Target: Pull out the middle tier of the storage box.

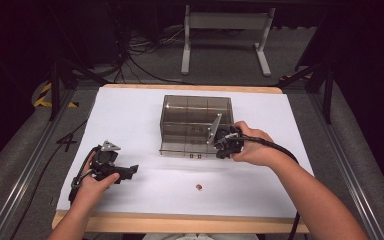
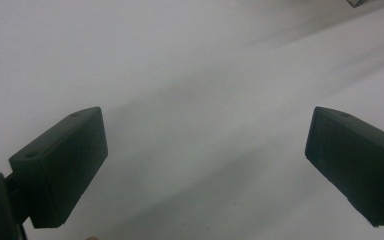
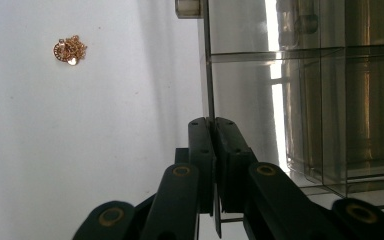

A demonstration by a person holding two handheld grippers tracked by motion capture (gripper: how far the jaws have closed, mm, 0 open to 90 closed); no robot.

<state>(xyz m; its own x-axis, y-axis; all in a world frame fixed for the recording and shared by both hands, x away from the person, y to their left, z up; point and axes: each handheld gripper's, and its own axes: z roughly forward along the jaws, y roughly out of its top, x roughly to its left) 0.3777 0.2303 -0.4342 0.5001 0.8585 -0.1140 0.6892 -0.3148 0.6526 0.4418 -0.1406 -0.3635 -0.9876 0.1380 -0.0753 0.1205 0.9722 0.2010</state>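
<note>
both grippers sit over the white table [image 1: 145, 112]: the right gripper [image 3: 213, 131] has its jaws clamped on the front wall of the smoky clear box [image 1: 196, 125] at table centre, while the left gripper [image 2: 205, 150] rests wide open, gripping nothing, near a small gold trinket [image 1: 199, 187].

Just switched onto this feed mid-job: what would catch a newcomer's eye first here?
The smoky clear plastic box in the middle of the white table, with the right gripper shut on the thin edge of its front panel. Then the small gold chain lying alone nearer the person, and the left gripper resting open at the left.
</note>
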